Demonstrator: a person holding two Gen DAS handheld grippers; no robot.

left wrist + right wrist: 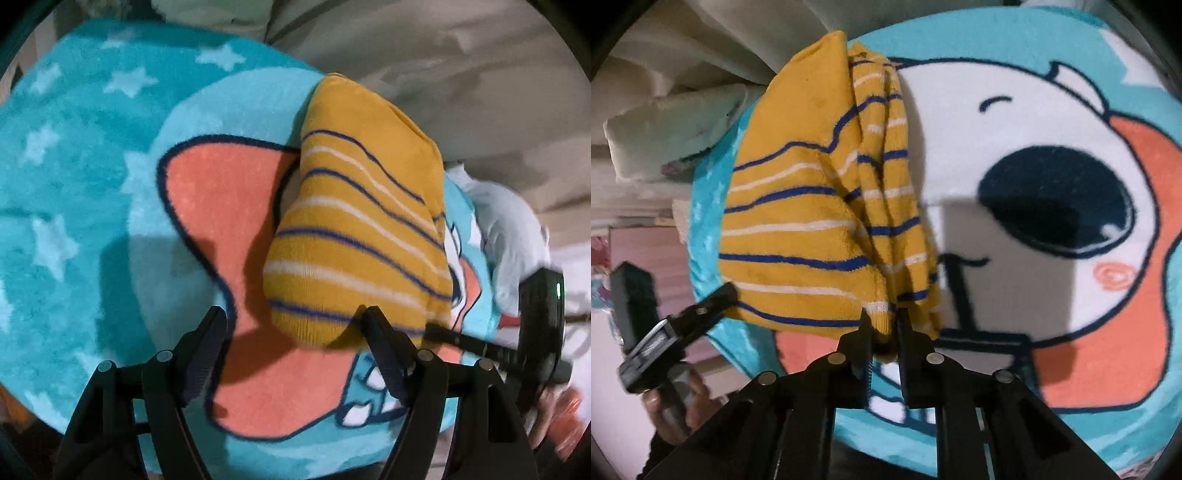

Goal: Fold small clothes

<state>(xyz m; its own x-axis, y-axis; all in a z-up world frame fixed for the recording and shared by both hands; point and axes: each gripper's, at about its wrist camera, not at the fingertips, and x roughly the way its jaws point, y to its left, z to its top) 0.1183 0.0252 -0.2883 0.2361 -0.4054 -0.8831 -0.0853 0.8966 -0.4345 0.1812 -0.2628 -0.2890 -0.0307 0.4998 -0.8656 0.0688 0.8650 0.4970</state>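
- Bottom centre, right wrist view: right hand-held gripper (884,325) clenched on the near hem of the yellow striped garment (812,206).
- Left hand-held gripper (295,321) spread wide, empty, straddling the garment's near edge.
- Garment lies bunched on the cartoon blanket (1052,147); folding just starting, so next the left likely needs its own hem grip.

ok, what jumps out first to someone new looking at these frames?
The yellow striped sock, lying bunched on the bright teal cartoon rug, draws the eye first. The right claw is pinched on the sock's near edge. The left claw stands open at its other near corner.
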